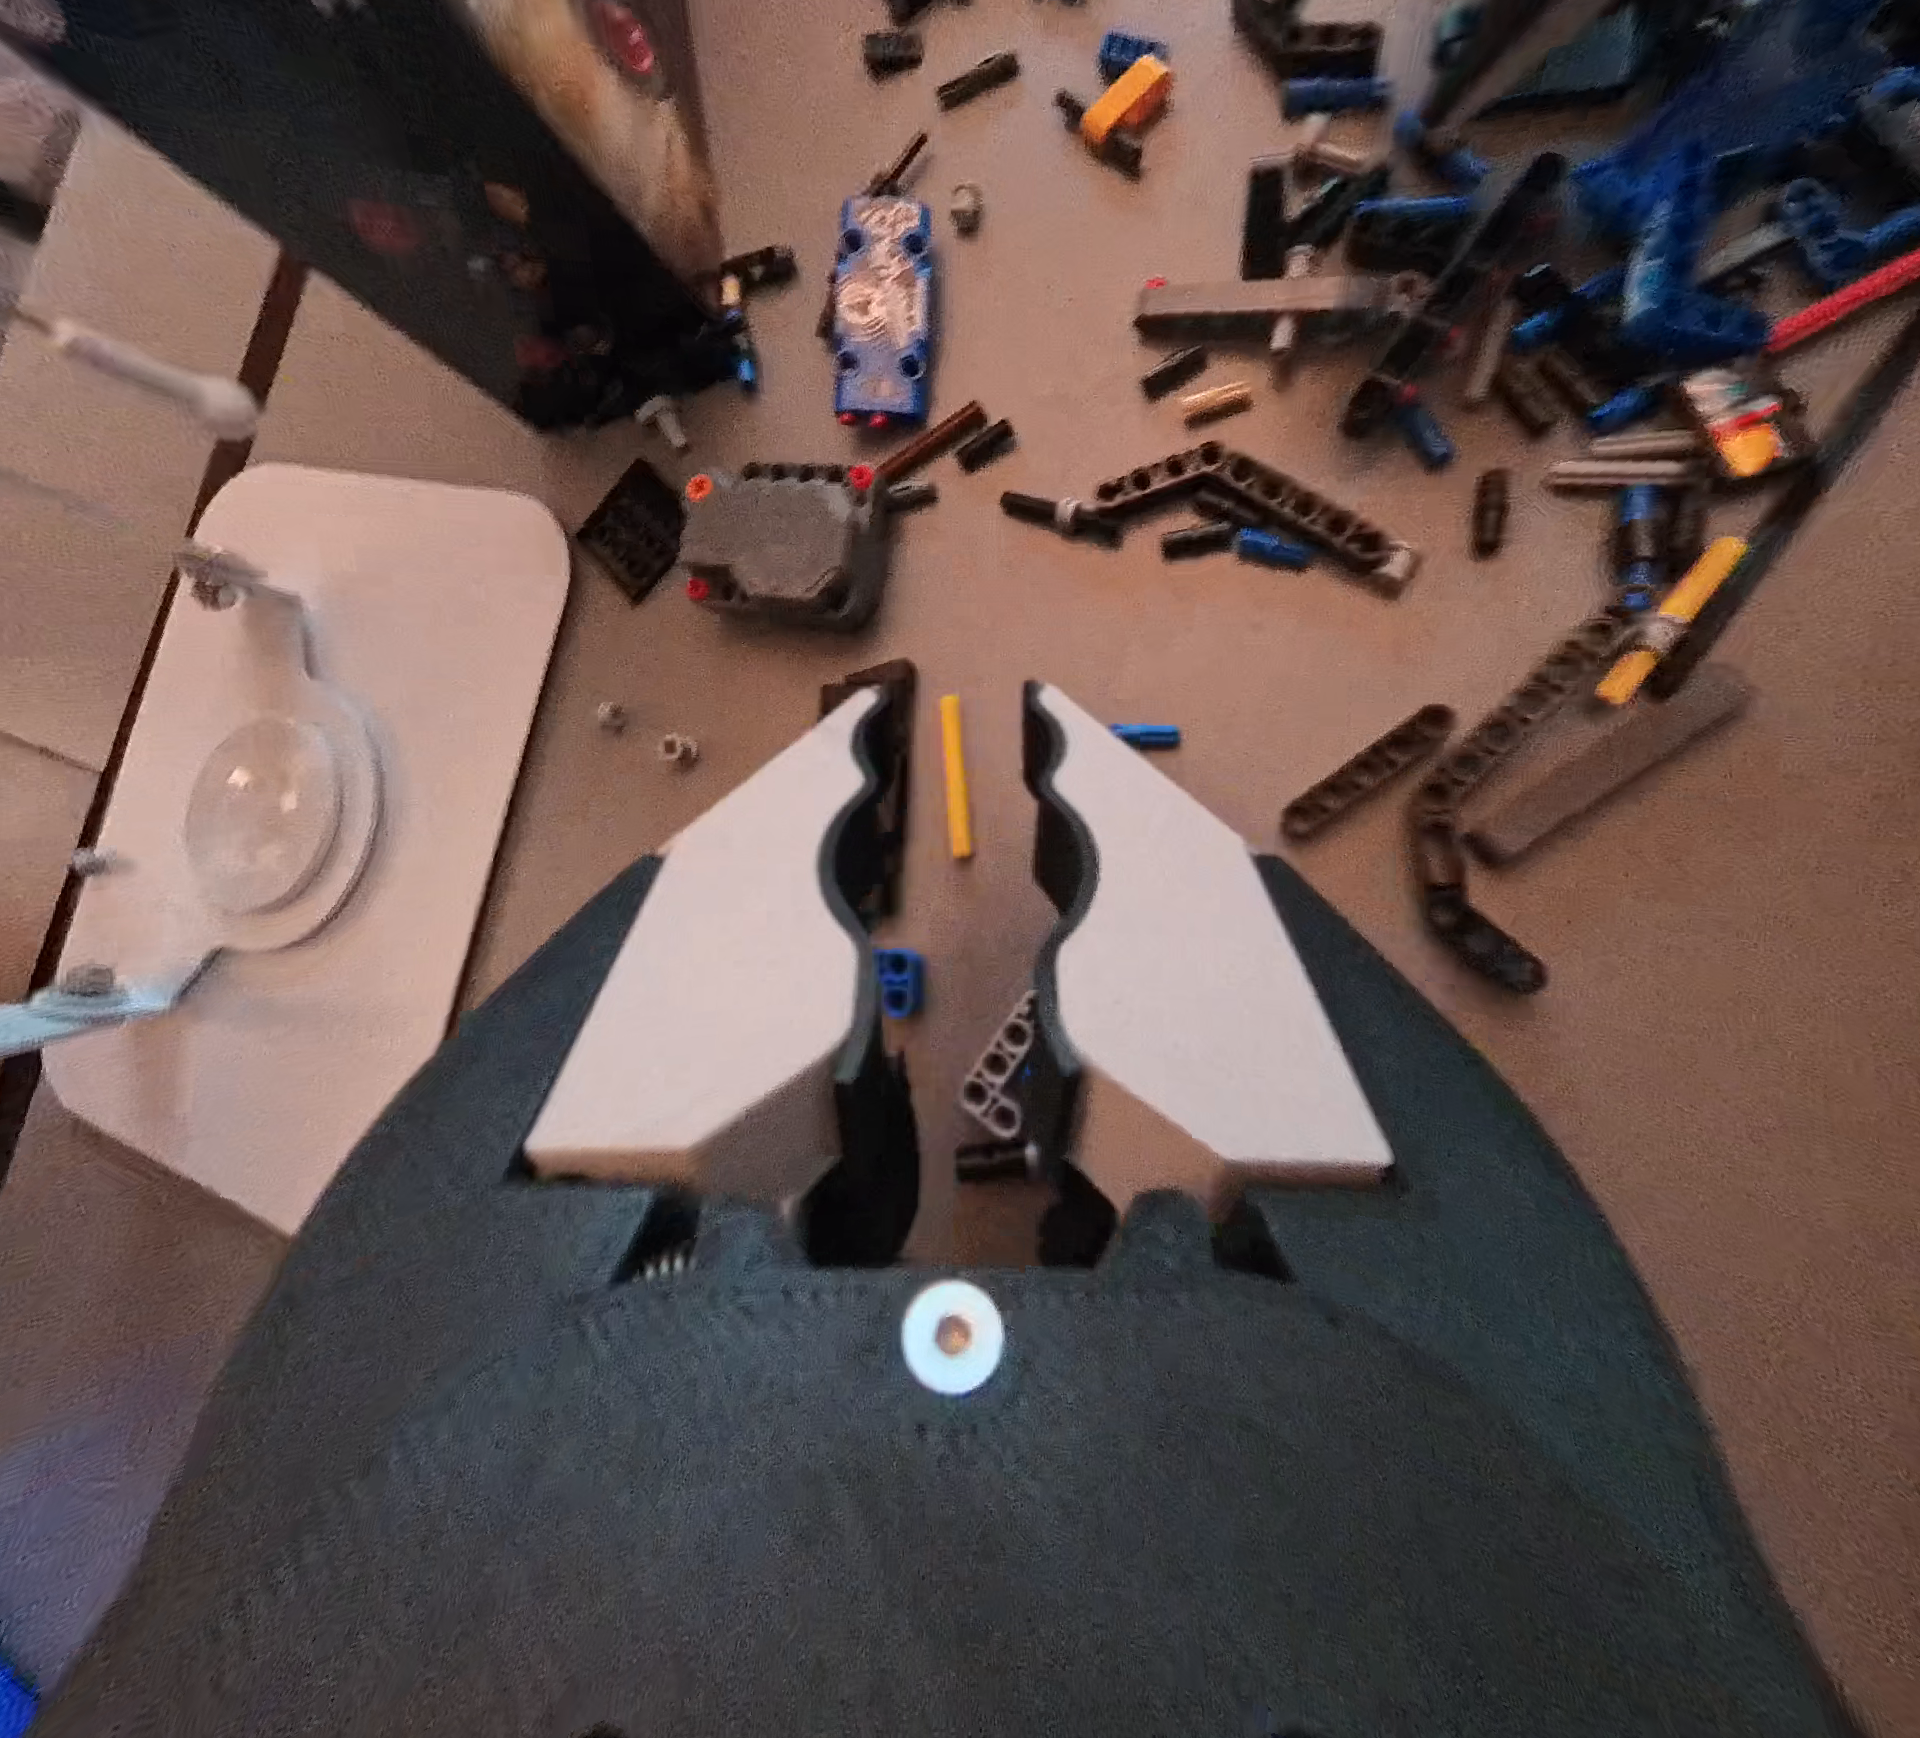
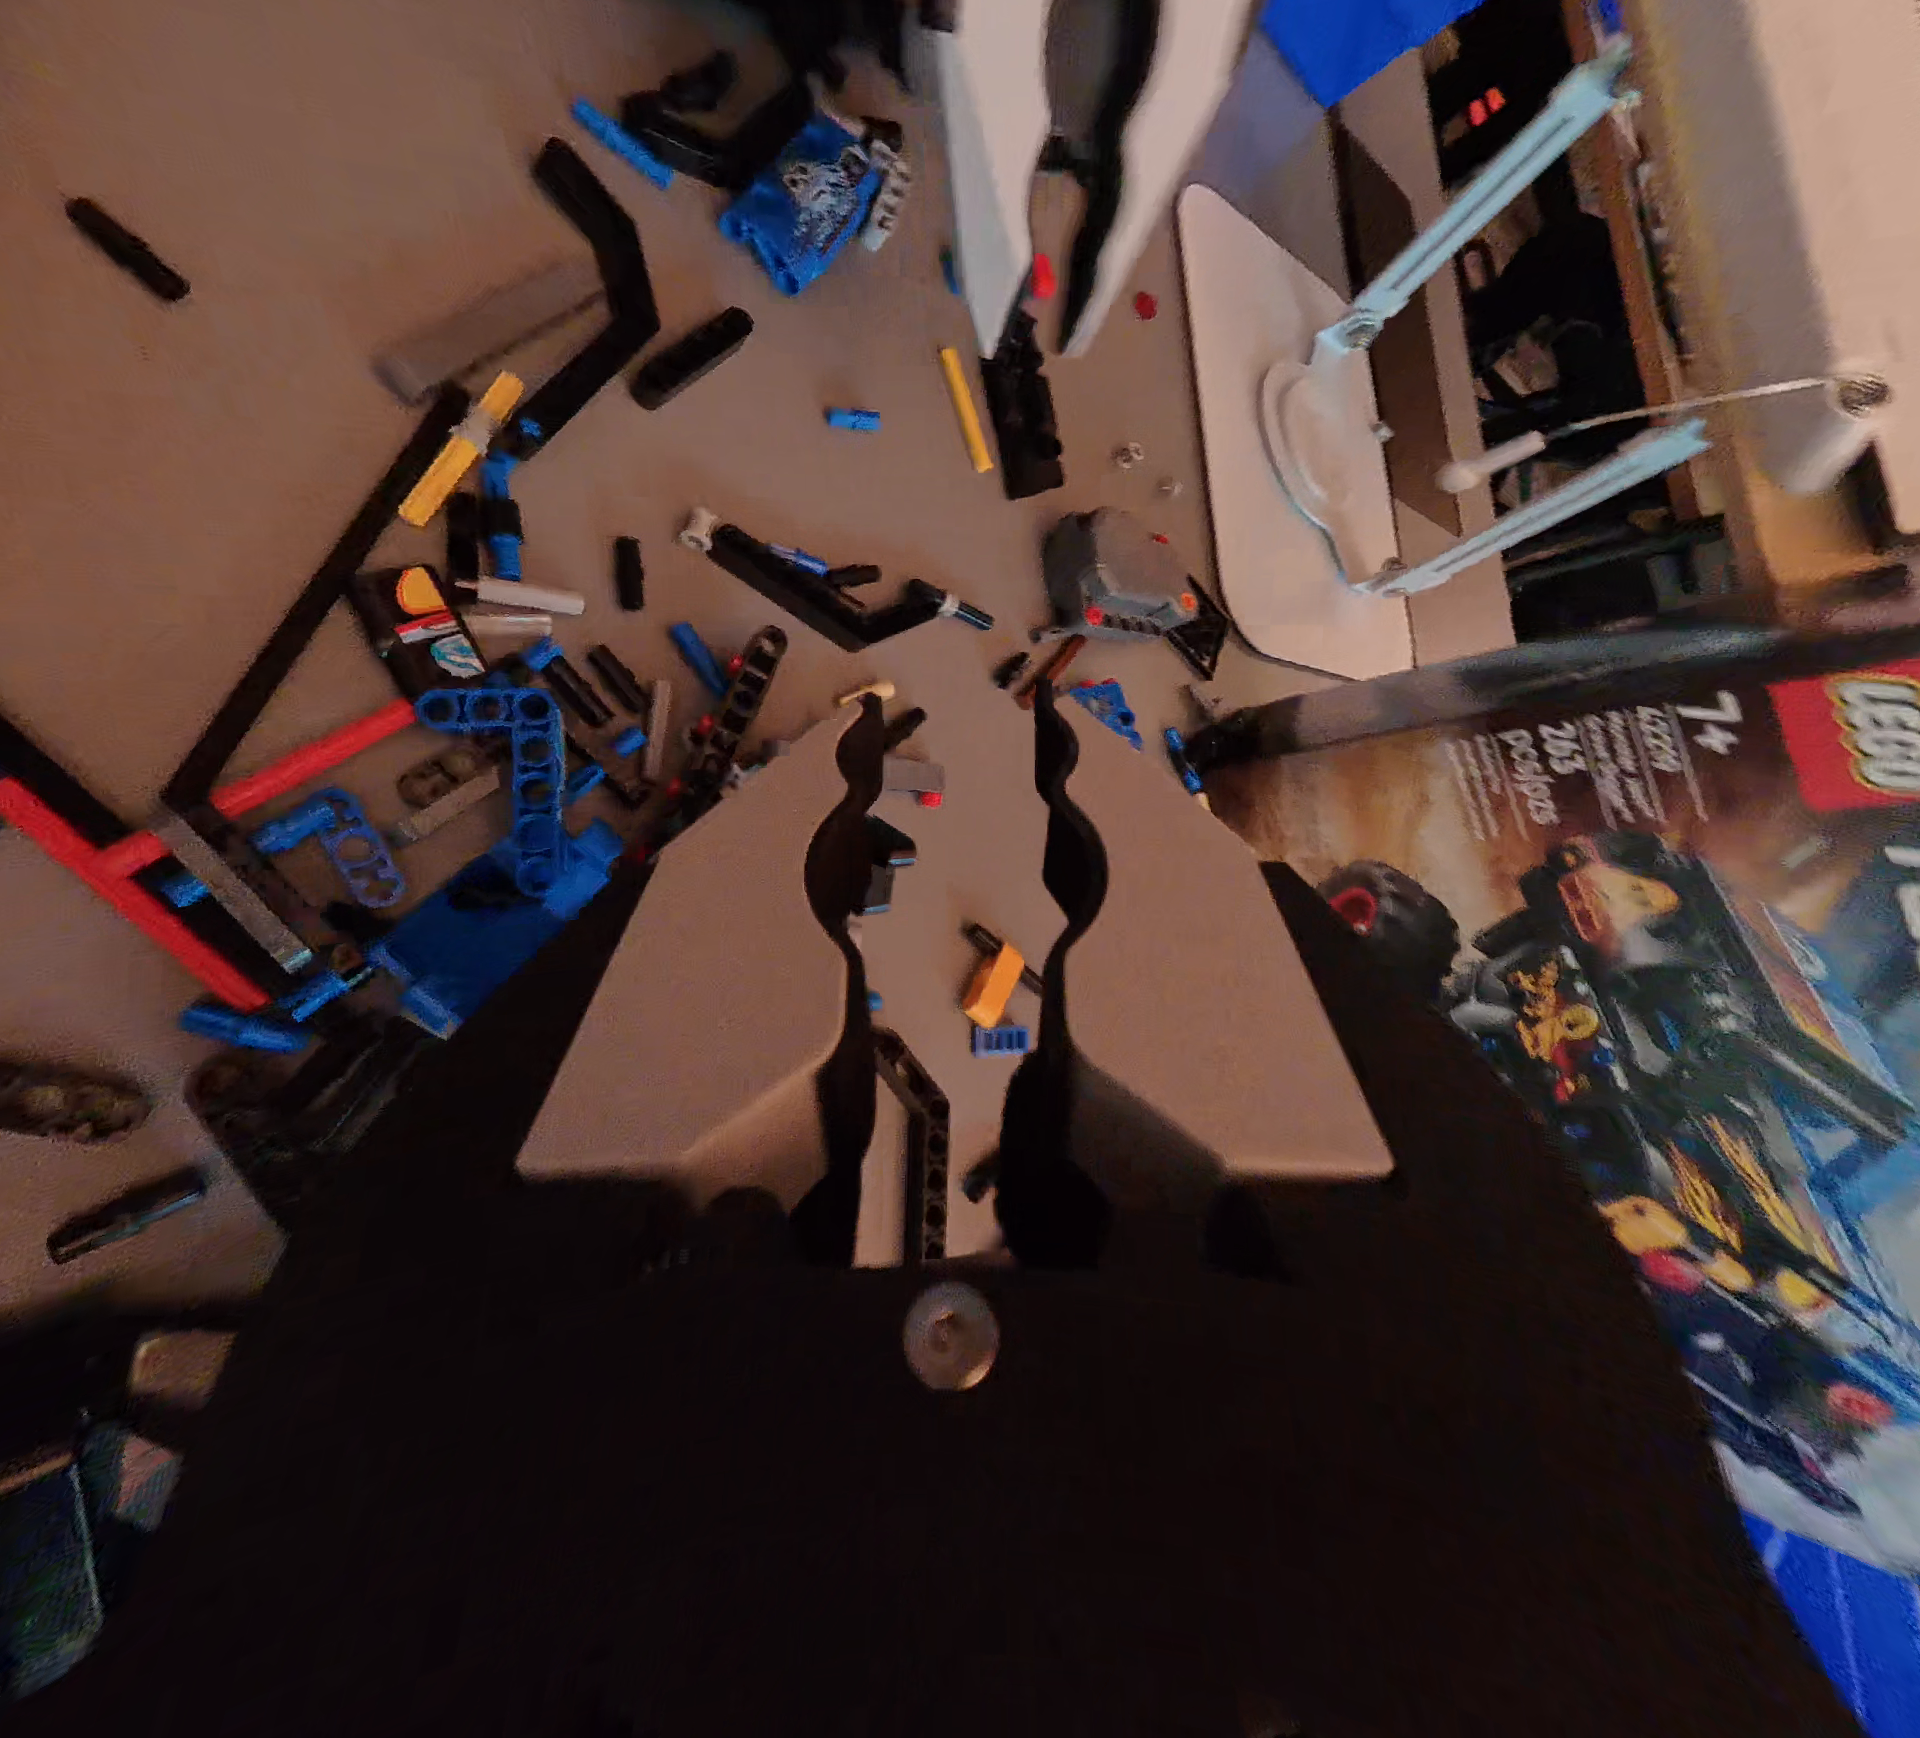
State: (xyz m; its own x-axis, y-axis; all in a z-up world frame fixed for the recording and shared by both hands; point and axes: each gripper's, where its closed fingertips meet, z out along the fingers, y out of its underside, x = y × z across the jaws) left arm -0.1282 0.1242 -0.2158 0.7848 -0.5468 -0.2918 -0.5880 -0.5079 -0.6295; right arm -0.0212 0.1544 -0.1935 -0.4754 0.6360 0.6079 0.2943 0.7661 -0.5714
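Note:
My left gripper (image 1: 956,696) is open and hovers just above the table. A thin yellow axle (image 1: 956,779) lies on the table between its fingertips, with a gap to each pad. A black beam (image 1: 896,732) lies along the inner side of its left finger. In the right wrist view the left gripper (image 2: 1049,317) comes in from the top, above the yellow axle (image 2: 966,410) and the black beam (image 2: 1023,421). My right gripper (image 2: 954,701) is open and empty above loose parts, among them a small orange piece (image 2: 995,982).
A grey motor block (image 1: 779,556) and a blue patterned block (image 1: 881,312) lie ahead. A dense pile of black and blue parts (image 1: 1610,234) fills the right. A dark toy box (image 1: 312,78) stands at left, beside a white pad (image 1: 436,608) carrying a clear lens stand. My right fingertips sit around 12 cm from my left ones. The small orange piece (image 2: 995,982) is closer to my right gripper, around 10 cm from its tips; the left tips are 15 cm off. Seen from the left wrist view (image 1: 1134,85) as well.

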